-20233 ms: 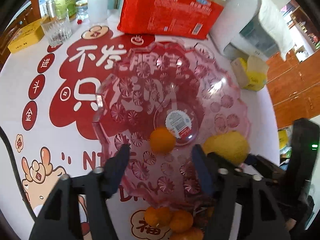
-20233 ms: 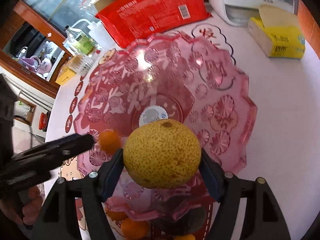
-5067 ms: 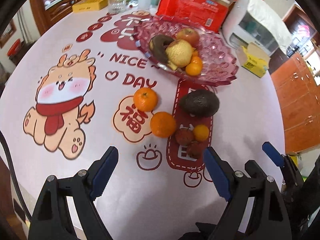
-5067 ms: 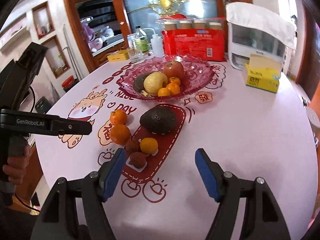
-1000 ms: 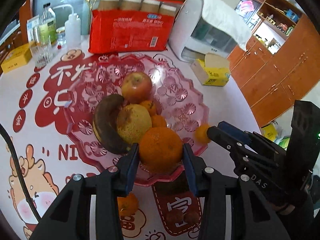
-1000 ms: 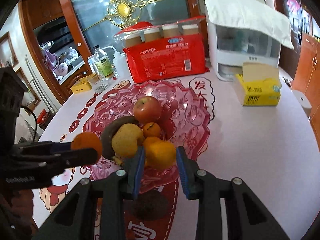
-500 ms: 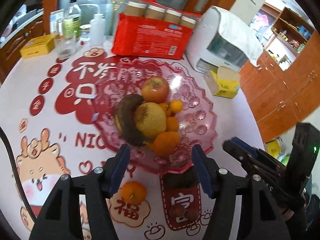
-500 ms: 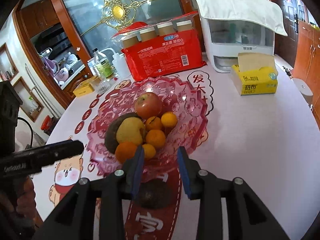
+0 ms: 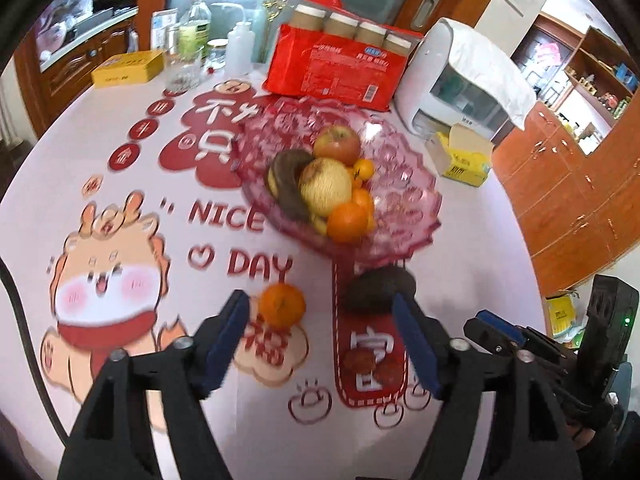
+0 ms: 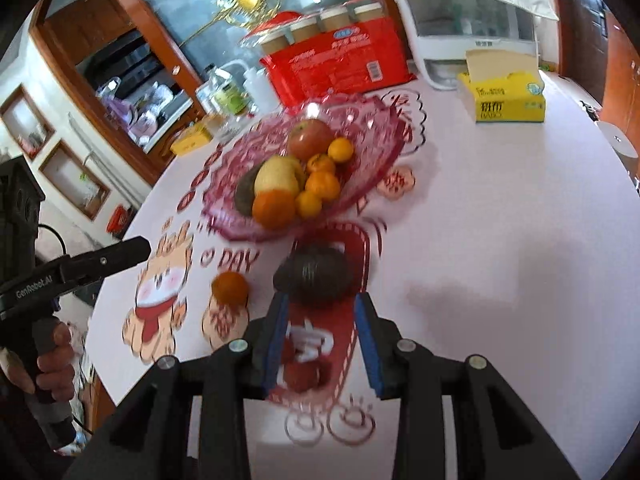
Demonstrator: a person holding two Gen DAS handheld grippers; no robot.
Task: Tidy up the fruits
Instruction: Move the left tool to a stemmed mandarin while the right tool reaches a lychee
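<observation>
1. Your table is round, under a white cloth printed with red characters, "NICE DAY" and a cartoon animal.
2. Ahead of your left claw, the pink glass dish stands on the cloth.
3. Just beyond that claw's tips lie 1 loose orange and a dark avocado.
4. Small red fruits lie between its fingers in view.
5. Farther back: red package, white appliance, yellow tissue box, bottles, yellow tin.

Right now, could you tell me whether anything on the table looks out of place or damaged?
Nothing looks spilled or damaged. Some fruit simply lies outside the pink glass fruit bowl: a round orange tangerine, a dark avocado and two small reddish fruits sit on the printed tablecloth in front of it.
</observation>
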